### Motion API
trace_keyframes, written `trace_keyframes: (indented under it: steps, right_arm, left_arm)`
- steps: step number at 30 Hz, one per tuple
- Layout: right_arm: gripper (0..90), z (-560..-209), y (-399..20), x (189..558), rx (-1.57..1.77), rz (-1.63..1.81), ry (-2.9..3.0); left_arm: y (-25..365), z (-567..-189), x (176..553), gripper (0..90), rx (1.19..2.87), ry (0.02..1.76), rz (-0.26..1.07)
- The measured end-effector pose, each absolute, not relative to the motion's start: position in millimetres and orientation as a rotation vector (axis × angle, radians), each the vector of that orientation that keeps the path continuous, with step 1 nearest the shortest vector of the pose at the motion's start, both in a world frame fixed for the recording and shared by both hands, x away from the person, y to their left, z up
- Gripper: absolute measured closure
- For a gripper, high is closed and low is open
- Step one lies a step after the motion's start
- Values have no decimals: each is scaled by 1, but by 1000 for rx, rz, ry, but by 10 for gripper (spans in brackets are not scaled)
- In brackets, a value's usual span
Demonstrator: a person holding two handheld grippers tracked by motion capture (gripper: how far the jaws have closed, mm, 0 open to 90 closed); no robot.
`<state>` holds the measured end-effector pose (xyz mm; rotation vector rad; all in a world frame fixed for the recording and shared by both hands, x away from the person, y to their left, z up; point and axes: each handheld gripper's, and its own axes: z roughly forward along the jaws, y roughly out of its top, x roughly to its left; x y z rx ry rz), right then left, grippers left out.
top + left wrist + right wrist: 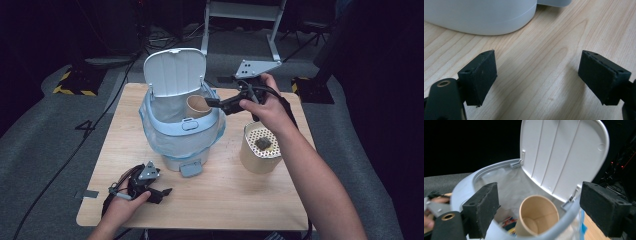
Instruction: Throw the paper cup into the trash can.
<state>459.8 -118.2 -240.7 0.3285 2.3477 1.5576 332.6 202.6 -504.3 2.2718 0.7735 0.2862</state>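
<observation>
Tan paper cup [198,105] dropped into lidded pale-blue plastic bin [182,131]; right gripper [212,103] spread, empty. Second perforated-lid cup [260,148] at tabletop's right edge remains.

paper cup [537,216] base hidden (bin rim [564,226]), contents unclear

two grippers: left gripper [165,191] near the table's near left corner, right gripper [209,102] at the bin's far right rim

one bin [170,150], pale blue, with one lid [175,70] and one plastic liner [165,135]

two paper cups: paper cup [198,106] inside the bin, second cup [260,150] on the right with one dark lump [263,144] on its perforated top

one wooden table [225,195]

two hands: left hand [122,205], right hand [267,107]
</observation>
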Motion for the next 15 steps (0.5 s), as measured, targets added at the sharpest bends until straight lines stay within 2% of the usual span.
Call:
trace_keyframes:
  steps: [15]
  right_arm:
    - [188, -243, -200, 427, 421, 1493, 2334]
  left_arm:
    - [220, -505, 334, 152, 2258, 820, 301]
